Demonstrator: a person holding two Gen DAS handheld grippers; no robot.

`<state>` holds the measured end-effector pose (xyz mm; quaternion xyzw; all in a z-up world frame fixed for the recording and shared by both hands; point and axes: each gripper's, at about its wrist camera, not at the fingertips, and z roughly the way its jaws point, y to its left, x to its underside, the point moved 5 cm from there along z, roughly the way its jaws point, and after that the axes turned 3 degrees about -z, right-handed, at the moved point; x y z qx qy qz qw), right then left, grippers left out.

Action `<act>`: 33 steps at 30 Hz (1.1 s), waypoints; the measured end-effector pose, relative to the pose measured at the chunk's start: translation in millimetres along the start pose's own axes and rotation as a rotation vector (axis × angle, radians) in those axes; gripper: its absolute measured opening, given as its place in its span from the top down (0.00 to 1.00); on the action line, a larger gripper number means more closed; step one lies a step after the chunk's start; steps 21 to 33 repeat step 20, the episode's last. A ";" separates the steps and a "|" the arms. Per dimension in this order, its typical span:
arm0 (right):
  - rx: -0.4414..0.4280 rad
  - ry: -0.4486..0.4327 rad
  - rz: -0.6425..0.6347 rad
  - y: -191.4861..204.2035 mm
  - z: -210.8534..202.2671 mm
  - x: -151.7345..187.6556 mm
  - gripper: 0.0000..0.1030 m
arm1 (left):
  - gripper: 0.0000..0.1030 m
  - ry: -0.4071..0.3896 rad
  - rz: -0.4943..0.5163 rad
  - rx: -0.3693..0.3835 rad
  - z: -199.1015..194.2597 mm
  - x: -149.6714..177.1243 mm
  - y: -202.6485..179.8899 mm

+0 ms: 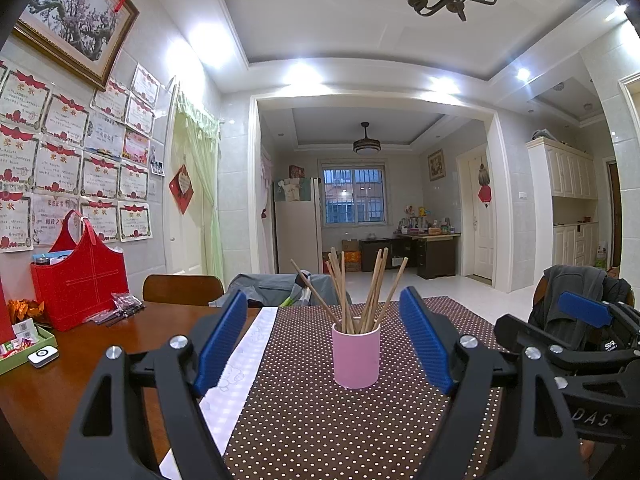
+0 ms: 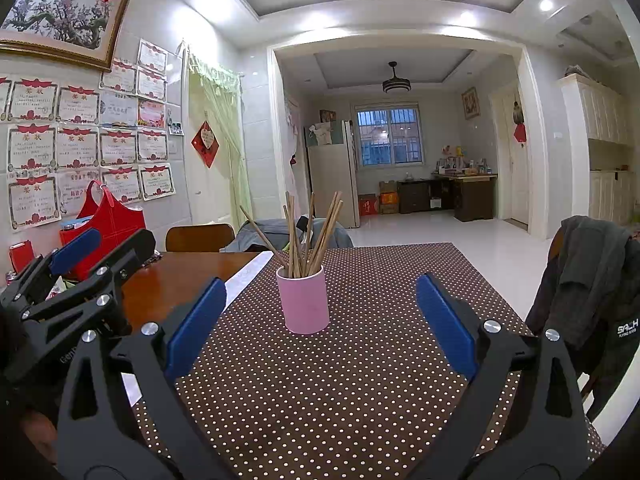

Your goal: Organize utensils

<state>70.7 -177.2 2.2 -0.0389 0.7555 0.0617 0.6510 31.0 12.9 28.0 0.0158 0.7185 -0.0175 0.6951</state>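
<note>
Chopsticks [image 1: 362, 294] upright in pink cup [image 1: 356, 356]

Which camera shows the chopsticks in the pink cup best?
The left wrist view: the chopsticks stand larger and nearer, fanned out of the cup and centred between the open tool fingers. The right wrist view shows the same bundle whole, but smaller, farther off and left of centre.

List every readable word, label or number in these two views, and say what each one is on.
"DAS": right hand-held gripper body, partial.
"SA_H": jacket on the chair; middle letter and small line below unreadable.
"Gen...": left hand-held gripper body, cut off.
"奖状": certificates on the wall; body text too small.
Red door diamond: blurred.
Pink cup: no text.
</note>
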 end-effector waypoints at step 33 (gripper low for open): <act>0.005 0.072 0.032 8.8 15.8 15.3 0.09 | 0.25 0.122 0.025 -0.007 35.4 26.8 -0.4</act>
